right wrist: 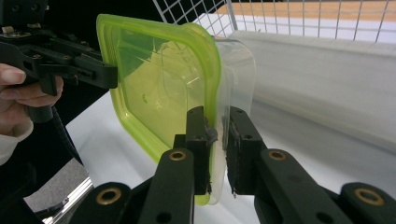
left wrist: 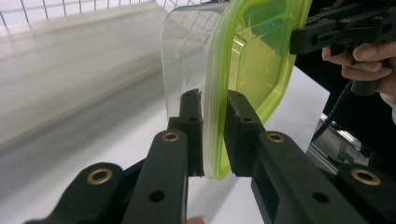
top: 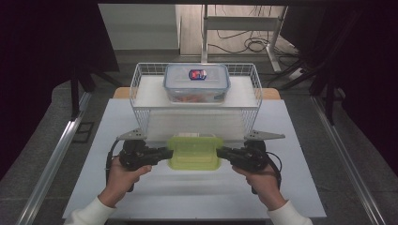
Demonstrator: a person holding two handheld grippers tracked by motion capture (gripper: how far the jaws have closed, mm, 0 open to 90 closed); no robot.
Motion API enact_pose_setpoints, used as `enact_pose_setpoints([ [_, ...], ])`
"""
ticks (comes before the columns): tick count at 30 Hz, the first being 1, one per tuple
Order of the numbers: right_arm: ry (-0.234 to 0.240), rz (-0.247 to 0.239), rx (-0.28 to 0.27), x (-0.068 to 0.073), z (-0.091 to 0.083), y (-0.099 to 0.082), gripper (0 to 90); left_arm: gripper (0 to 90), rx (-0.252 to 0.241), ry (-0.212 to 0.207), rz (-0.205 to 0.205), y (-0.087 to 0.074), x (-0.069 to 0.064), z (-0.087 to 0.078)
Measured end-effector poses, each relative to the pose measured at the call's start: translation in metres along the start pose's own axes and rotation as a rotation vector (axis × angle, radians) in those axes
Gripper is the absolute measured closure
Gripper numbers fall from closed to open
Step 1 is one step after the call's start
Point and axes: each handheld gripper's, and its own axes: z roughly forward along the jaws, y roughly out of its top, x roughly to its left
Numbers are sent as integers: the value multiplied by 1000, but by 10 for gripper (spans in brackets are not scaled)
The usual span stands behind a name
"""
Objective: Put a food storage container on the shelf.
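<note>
Two grippers, left gripper (top: 165, 153) and right gripper (top: 221, 152), clamp the green-lidded container (top: 195, 153); next, probably lift toward the wire basket (top: 141, 77) at twelve o'clock.

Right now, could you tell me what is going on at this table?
A person is holding a clear container with a green lid between two hand-held tools. The left tool pinches the lid's rim at one end and the right tool pinches the opposite end, so the container hangs level between them above the white table, just in front of a wire basket. A second container with a blue-rimmed lid already sits inside that basket.
</note>
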Motion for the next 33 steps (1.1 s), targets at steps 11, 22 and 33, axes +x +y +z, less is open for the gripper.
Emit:
enact_pose_setpoints([
  [11, -18, -26, -13, 5, -9, 23, 803, 792, -28, 0, 11, 20, -2, -7],
  [22, -26, -64, -25, 10, -16, 53, 803, 793, -58, 13, 41, 48, -6, -21],
  [33, -33, -79, -47, 9, -20, 78, 803, 794, -88, 19, 59, 70, -3, -24],
])
